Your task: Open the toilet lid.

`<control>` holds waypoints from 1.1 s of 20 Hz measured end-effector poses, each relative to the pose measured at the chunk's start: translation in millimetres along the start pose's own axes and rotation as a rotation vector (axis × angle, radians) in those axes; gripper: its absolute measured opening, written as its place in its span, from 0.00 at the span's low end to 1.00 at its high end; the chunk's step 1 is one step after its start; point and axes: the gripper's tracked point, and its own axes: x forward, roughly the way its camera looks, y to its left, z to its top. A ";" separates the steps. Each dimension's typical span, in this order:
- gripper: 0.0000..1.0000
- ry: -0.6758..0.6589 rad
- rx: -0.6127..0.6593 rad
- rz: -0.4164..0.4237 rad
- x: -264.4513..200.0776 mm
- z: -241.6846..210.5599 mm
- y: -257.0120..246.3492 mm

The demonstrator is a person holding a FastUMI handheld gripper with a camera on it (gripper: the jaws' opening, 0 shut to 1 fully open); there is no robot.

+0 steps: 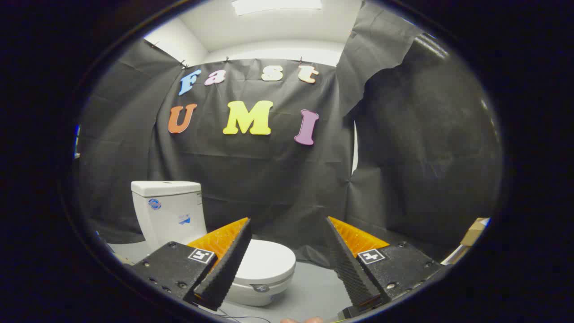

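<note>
A white toilet stands on the grey floor against the black cloth wall, its tank point(168, 211) upright behind the bowl. The lid point(267, 262) lies flat and closed over the seat, and its front edge shows just beyond my left finger. My gripper point(288, 220) hangs above and in front of the toilet, fingers spread wide with nothing between them. The left finger point(228, 262) covers the left part of the lid; the right finger point(347, 260) is off to the right of the bowl, over bare floor.
Black cloth walls close in behind and to the right of the toilet. A cardboard box point(473, 231) sits at the far right by the wall. Grey floor point(314, 287) stretches to the right of the bowl. A fingertip shows just below the fingers.
</note>
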 end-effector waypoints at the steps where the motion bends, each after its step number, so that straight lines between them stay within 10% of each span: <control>1: 1.00 0.002 0.001 0.002 -0.2 -1.1 0.8; 22: 1.00 0.010 0.005 0.002 0.6 -5.1 2.3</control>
